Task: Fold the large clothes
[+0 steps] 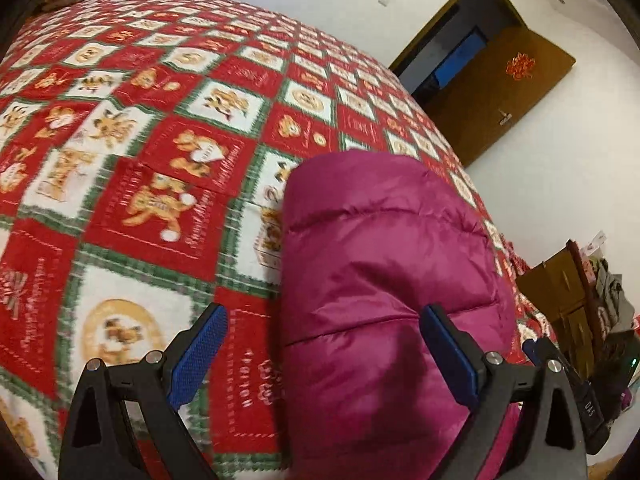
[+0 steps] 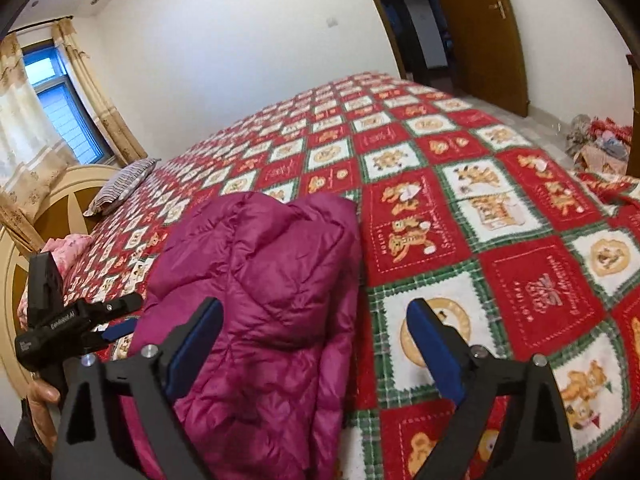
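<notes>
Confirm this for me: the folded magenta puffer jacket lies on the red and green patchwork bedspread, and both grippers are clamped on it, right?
Not quite. The magenta puffer jacket does lie on the bedspread, but both wrist views show the left gripper and right gripper open, gripping nothing.

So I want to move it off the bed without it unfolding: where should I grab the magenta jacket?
Probably pinch the magenta jacket at its near end, low across the stacked layers, coming from the bed's near edge: it lies folded in a puffy bundle, so one grip there catches every layer.
</notes>
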A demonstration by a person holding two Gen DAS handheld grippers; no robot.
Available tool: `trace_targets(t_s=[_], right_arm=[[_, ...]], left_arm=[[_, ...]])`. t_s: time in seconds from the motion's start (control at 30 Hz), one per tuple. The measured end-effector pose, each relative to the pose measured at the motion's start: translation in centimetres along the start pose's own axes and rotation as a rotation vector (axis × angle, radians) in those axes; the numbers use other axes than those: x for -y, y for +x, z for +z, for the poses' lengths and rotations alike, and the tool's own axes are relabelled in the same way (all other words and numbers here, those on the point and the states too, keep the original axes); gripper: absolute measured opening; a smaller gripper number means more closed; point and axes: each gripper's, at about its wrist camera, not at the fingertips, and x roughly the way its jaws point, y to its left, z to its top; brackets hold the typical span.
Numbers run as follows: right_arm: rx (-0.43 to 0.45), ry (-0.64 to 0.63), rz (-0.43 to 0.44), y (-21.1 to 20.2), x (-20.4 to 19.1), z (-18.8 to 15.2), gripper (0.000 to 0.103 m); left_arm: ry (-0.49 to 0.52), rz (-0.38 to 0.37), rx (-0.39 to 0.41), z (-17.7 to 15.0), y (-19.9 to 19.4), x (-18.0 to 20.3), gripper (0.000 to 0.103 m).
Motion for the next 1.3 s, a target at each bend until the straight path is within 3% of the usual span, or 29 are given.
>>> trace_targets(t_s=[0.1,0.27,0.43,0.9,1.1,1.23,1.3], right_arm=[[-0.041,0.012,0.044,1.5,0.2,0.2,0.095],[-0.105,-0.066,0.036,4.3,-0.2,0.4,0.095],[-0.166,-0.006,0.104,6.4,1.1,0.0,0.096],[-0.168,-0.097,0.104,8.1,-0.7,0.2,0.097],[-0.196,-0.147,0.137,8.0,-1.5,-0.4,0.075],[-0.197,-0.123,0.153,8.4,-1.5,-0.4,0.074],[-0.198,-0.118,0.149,8.5,-1.8,-0.5,0.068]], left_arm=[[0.035,0.020,-0.013,0.0,1.2,1.2,0.097],[0.037,0.027,-0.036,-0.1,2.5,1.6,0.097],[0.028,0.039,-0.051,-0.1,3.1,1.2,0.097],[0.094,0.102,-0.056,0.1,4.1,1.9,0.098],[0.125,0.104,-0.048,0.2,4.6,2.2,0.099],[0.131,0.102,-0.039,0.3,5.0,2.4,0.099],[0.138,0.102,-0.038,0.3,5.2,2.5,0.099]])
